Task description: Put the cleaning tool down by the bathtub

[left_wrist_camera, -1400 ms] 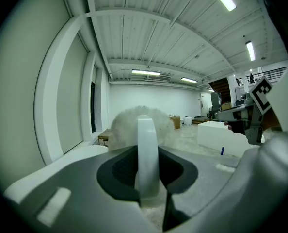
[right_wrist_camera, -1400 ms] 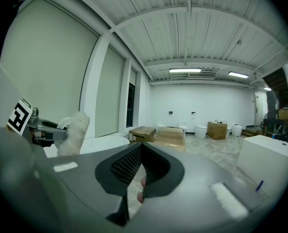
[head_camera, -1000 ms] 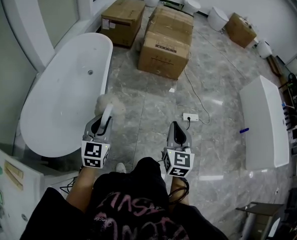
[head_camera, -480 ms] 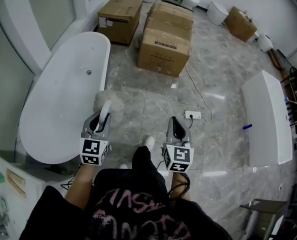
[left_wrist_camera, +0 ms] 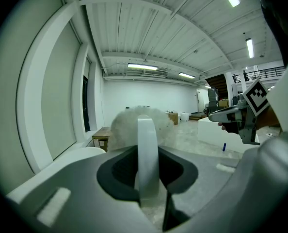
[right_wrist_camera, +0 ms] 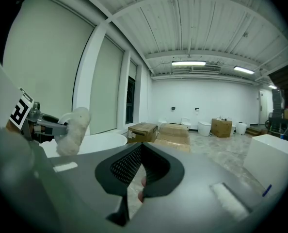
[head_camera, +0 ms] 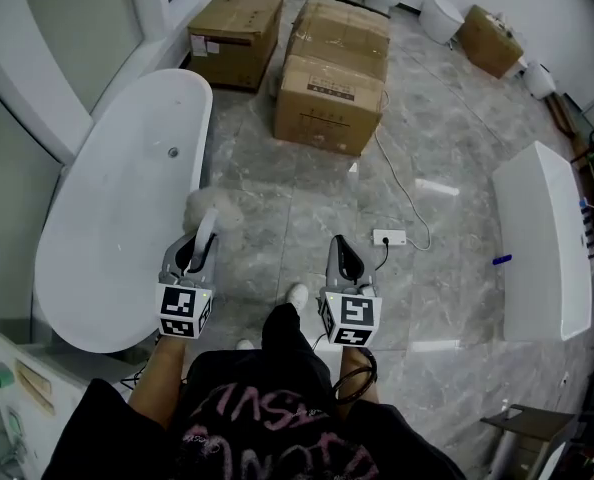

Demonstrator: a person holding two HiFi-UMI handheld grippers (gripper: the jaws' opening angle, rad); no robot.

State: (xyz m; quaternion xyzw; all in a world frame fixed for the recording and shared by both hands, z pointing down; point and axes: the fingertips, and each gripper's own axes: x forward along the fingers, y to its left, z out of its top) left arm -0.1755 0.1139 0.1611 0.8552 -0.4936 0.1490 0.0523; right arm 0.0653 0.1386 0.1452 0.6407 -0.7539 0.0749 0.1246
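Jaws on my left gripper pinch the cleaning tool by its white handle — fluffy head over the floor just beside the bathtub. My right gripper has its jaws pressed together, empty. Carry step, I judge; next, lower and release.

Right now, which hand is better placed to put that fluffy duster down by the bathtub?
Left. The left gripper holds the fluffy duster and is nearer the bathtub; the right gripper is shut and empty.
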